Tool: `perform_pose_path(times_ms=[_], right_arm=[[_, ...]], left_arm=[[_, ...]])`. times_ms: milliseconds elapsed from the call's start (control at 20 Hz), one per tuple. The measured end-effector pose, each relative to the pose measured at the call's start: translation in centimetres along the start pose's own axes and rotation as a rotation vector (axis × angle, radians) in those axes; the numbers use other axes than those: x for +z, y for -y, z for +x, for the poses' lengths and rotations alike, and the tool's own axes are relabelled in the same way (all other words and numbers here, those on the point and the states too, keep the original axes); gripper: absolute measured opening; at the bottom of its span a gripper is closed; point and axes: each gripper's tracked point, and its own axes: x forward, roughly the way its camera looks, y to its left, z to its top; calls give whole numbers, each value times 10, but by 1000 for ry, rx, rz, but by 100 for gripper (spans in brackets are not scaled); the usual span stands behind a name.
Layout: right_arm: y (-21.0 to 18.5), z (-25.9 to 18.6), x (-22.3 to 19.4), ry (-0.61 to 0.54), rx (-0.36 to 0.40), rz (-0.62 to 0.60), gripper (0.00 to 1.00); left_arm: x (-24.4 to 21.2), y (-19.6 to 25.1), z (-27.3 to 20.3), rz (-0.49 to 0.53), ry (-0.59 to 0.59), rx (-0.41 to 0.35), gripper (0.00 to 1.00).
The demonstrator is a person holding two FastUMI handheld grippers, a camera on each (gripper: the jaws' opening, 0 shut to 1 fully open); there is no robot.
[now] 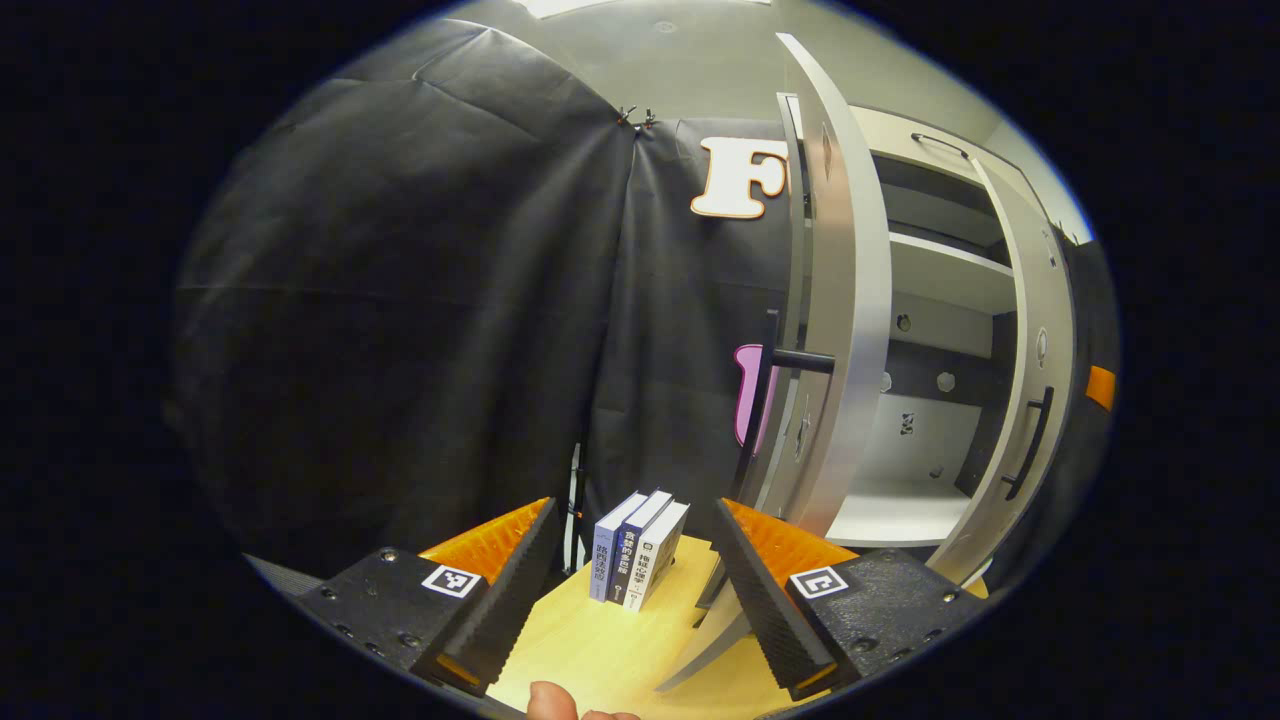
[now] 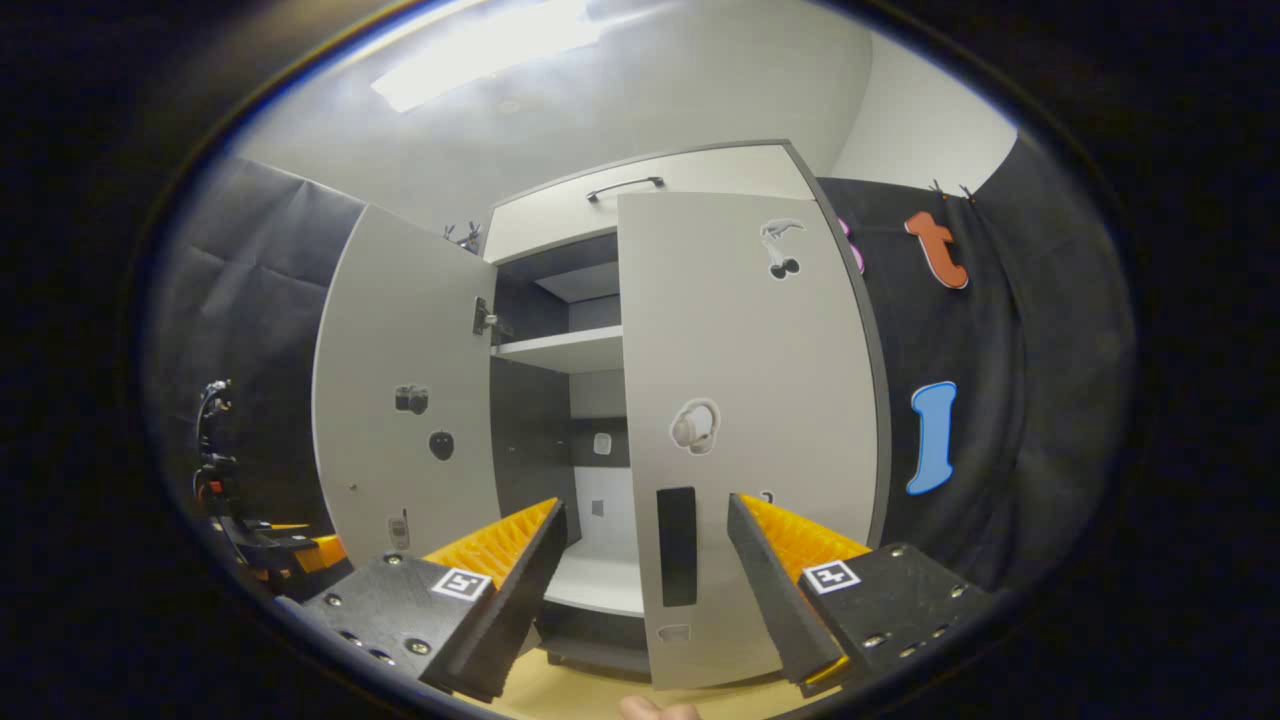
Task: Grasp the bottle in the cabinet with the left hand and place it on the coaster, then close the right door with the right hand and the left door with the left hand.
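Left gripper view: the left gripper [image 1: 635, 590] is at the bottom of the frame with its fingers [image 1: 500, 600] spread apart and nothing between them. A fingertip of the person's hand [image 1: 552, 702] is visible at the lower edge. Below the fingers lies the light wooden counter [image 1: 600, 650]. Three books [image 1: 640, 548] stand upright on it, side by side and leaning slightly, in the gap between the fingers. Beyond the books on the right stands the cabinet [image 1: 930, 300]. Its left door [image 1: 845, 330] stands open, edge-on to the camera, with a dark bar handle [image 1: 770, 390] on its outer face. The right door [image 1: 1035, 380] is also partly open. The lower compartment seen between the doors contains no bottle, and the bottle and coaster cannot be located from this position.

Right gripper view: the right gripper [image 2: 645, 590] is at the bottom of the frame, fingers [image 2: 770, 590] spread apart and empty. Directly ahead, the right door is nearly shut, with its dark handle [image 2: 677, 546] between the fingers. The left door stands wide open to the left, exposing a shelf [image 2: 560, 350] inside.
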Motion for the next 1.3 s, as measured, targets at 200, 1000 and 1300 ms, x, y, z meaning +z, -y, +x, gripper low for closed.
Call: perform_pose_path(times_ms=[200,1000,1300], right_arm=[[-6,5,-6,-13,18,9,93],[12,8,-19,-49,-2,-11,93],[10,5,-19,-49,9,-24,98]], left_arm=[[-3,-23,7,0,-11,63,96],[-27,-5,19,-1,-97,-46,95],[-30,25,9,21,-108,-138,95]])
